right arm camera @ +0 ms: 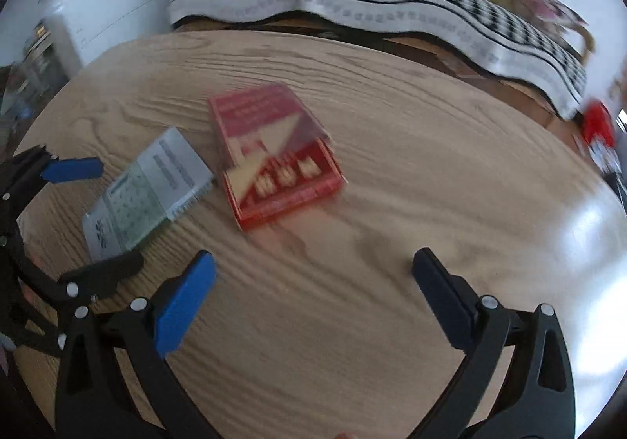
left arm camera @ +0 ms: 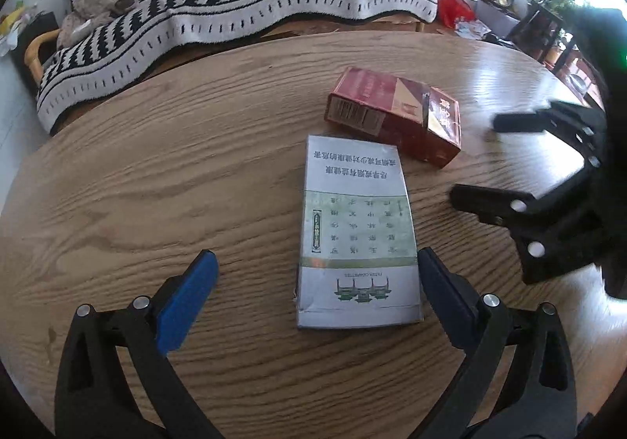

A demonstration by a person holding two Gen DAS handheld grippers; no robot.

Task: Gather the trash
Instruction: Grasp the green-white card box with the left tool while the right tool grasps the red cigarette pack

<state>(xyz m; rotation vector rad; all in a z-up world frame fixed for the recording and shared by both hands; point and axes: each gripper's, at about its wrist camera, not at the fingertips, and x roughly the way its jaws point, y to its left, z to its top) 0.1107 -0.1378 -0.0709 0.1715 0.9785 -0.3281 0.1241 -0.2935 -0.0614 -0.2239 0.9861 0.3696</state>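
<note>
Left wrist view: left gripper [left arm camera: 317, 282] low over the round wooden table [left arm camera: 156, 172], jaws spread wide, nothing held. White cigarette pack [left arm camera: 356, 231] lies flat, its near end between the two blue pads; right pad [left arm camera: 443, 290] is just beside the pack's edge, left pad [left arm camera: 188, 302] well apart. Likely lined up this way so the jaws can close across the pack's narrow width.

Red cigarette pack [left arm camera: 392, 110] lies just beyond the white one, corners apparently touching, lid end ajar.

Right gripper [left arm camera: 513, 161] hovers near the red pack, jaws wide and empty; probably staged to take it. Right wrist view is motion-blurred.

Count: two packs, one white, one red. Two grippers. No bin in view. Striped blanket [left arm camera: 243, 8] covers the sofa behind.
</note>
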